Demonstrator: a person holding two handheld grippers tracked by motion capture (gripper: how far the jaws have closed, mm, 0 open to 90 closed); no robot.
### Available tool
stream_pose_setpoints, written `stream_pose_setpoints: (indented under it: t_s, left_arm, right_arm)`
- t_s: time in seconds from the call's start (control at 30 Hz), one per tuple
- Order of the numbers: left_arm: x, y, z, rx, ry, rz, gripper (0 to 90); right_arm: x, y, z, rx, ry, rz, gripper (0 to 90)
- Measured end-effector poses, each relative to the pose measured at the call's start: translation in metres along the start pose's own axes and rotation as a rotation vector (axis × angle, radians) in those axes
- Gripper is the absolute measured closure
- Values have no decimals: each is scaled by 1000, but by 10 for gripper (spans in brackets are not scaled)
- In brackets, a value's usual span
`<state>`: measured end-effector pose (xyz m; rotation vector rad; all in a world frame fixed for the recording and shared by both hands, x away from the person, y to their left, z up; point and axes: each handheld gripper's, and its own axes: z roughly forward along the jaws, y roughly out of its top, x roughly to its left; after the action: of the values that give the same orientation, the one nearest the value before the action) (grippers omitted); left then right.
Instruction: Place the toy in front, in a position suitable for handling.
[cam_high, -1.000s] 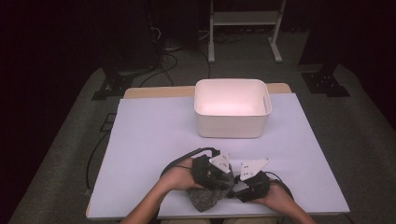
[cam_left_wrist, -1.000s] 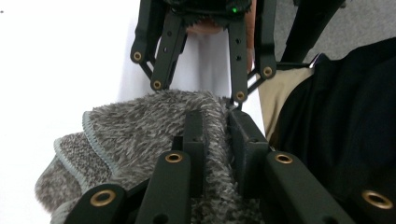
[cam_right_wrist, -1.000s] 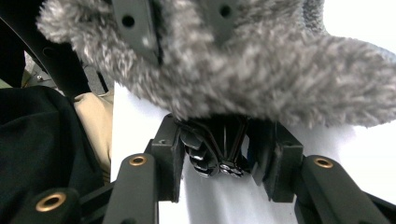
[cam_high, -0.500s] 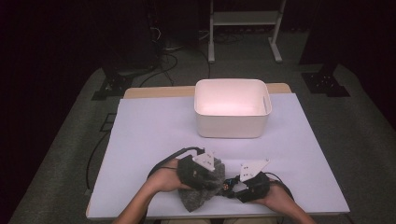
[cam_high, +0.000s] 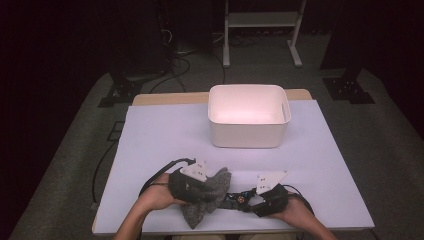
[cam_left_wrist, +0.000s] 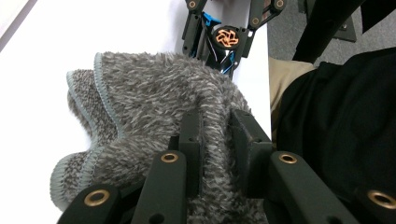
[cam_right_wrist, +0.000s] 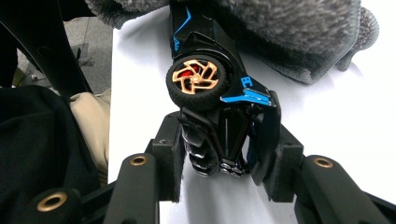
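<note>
Left gripper (cam_left_wrist: 212, 140): jaws pinched on grey cloth (cam_left_wrist: 154, 102), fold clamped between pads. Shifted left along near table edge since earlier frame, cloth dragged with it. Right gripper (cam_right_wrist: 219, 163): jaws part-closed on black toy car (cam_right_wrist: 219, 107), position unchanged. Car now uncovered at rear, nose under cloth. White bin (cam_high: 248, 115): mid-table (cam_high: 150, 135), well apart, unmoved.

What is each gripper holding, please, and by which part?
Left gripper pinches a fold of the grey cloth; right gripper clamps the toy car by one end.
</note>
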<state>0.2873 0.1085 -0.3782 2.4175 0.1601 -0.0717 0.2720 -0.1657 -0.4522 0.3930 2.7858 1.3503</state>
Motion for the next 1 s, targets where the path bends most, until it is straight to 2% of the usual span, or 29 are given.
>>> stream_pose_setpoints:
  t_s: [0.23, 0.33, 0.4, 0.57, 0.63, 0.73, 0.9, 1.0]
  left_arm:
    - [-1, 5, 3, 10, 2, 22, 752]
    - [-1, 9, 5, 7, 0, 31, 757]
    - [0, 12, 8, 11, -4, 37, 757]
    - [-2, 21, 15, 20, -14, 58, 757]
    - [-1, 22, 16, 27, -22, 66, 757]
    - [2, 22, 14, 30, -29, 57, 759]
    - [5, 18, 7, 34, -12, 43, 760]
    - [8, 15, 2, 46, 11, 36, 760]
  right_arm:
    - [-1, 3, 0, 12, -3, -8, 538]
    - [0, 7, -1, -20, 5, 7, 510]
    - [1, 12, -2, -36, 0, -12, 510]
    - [2, 15, 1, -37, -2, -26, 532]
    - [2, 16, 1, -24, -4, -38, 538]
    - [1, 19, 1, -2, 0, -58, 545]
    - [0, 21, -1, 24, 4, -88, 552]
    - [-2, 21, -5, 46, -2, -117, 562]
